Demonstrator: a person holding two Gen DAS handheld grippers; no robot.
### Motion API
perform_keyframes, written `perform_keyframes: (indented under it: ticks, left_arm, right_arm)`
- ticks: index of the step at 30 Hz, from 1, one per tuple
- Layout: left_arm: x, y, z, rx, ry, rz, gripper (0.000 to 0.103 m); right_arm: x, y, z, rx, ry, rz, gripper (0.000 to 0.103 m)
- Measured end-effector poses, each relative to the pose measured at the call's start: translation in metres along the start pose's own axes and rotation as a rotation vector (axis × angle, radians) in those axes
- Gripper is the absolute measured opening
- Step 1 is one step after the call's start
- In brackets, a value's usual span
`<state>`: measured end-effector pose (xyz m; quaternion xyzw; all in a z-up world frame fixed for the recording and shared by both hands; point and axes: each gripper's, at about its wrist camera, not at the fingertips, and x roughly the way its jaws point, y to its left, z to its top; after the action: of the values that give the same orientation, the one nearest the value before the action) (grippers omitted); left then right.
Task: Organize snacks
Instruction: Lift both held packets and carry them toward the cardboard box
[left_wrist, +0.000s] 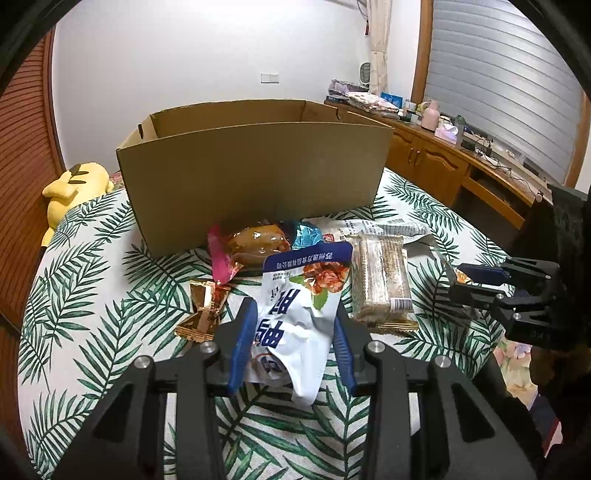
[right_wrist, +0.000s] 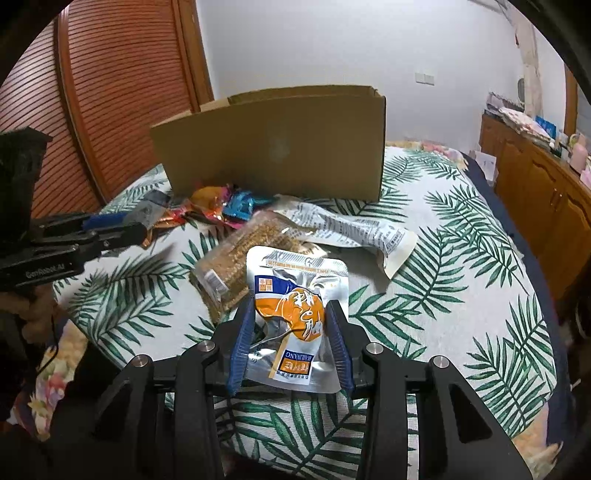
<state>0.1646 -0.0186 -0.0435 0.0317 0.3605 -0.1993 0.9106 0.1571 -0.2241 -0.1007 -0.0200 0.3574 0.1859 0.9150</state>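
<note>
Cardboard box (left_wrist: 255, 177) stands open-topped straight ahead across the bed (beyond the loose snacks), and I have my left tongs (left_wrist: 291, 332) pinching the white pouch (left_wrist: 295, 325), my right tongs (right_wrist: 290, 332) pinching the silver-orange pouch (right_wrist: 295, 314), both pouches lengthwise toward it.

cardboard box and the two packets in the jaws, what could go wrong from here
1. The cardboard box has a tall near wall; a packet carried low could catch on it.
2. The white and blue packet hangs limp from the left gripper and might slip.
3. The right gripper pinches the silver and orange pouch at one end; it may swing into the wafer pack.
</note>
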Motion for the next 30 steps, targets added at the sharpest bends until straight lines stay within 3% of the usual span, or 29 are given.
perform_keyframes:
  ticks: [3, 4, 5, 6, 20, 30]
  left_arm:
    - [0.000, 0.000, 0.000, -0.001, -0.001, -0.002, 0.036]
    - [0.000, 0.000, 0.000, 0.000, -0.003, -0.005, 0.031]
    - [0.001, -0.001, 0.000, 0.004, 0.001, -0.002, 0.011]
    - [0.002, -0.002, 0.000, 0.006, 0.008, -0.001, 0.008]
    - [0.002, 0.006, 0.005, 0.030, 0.016, 0.030, 0.002]
    - [-0.025, 0.004, 0.025, 0.004, -0.083, 0.006, 0.002]
  right_arm:
    - [-0.004, 0.001, 0.002, 0.002, -0.016, 0.005, 0.039]
    - [-0.005, 0.001, 0.003, 0.002, -0.020, 0.003, 0.039]
    - [-0.006, 0.002, 0.004, 0.002, -0.023, 0.001, 0.039]
    - [-0.008, 0.001, 0.004, 0.002, -0.026, 0.001, 0.039]
    - [-0.014, 0.001, 0.004, 0.004, -0.044, 0.009, 0.039]
    - [-0.021, 0.003, 0.019, -0.013, -0.078, 0.020, 0.039]
